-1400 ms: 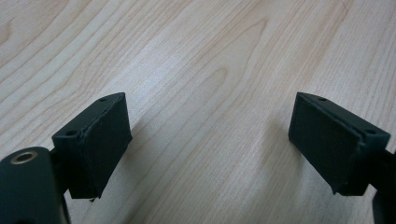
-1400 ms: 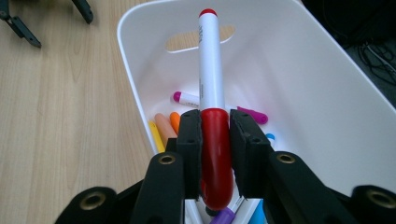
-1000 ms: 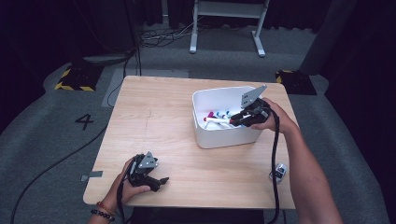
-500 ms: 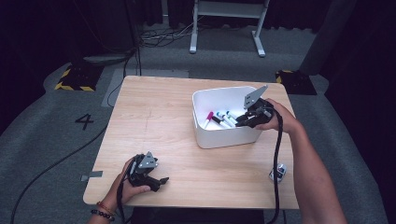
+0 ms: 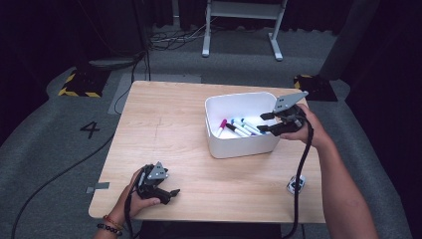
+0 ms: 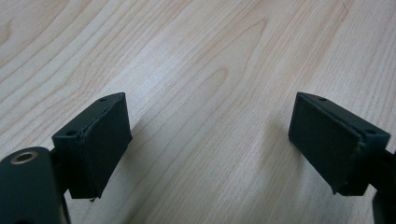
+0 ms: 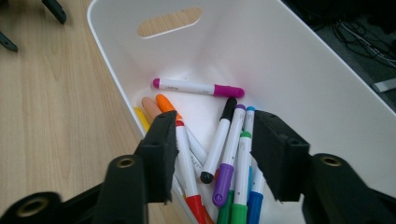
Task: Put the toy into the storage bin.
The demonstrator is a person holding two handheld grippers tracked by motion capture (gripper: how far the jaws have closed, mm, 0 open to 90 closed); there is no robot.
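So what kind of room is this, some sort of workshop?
Probably a lab or recording studio, not a home: a bare light wooden table stands on grey carpet with a painted number 4, black cables trail across the floor, and dark curtains surround it.

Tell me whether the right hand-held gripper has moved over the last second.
Yes. The right hand-held gripper has pulled back toward the right rim of the white bin, away from the markers it was reaching over earlier.

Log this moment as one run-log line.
right tongs: open, over markers in white bin | left tongs: open, nothing between jaws, low over table | markers: loose in bin
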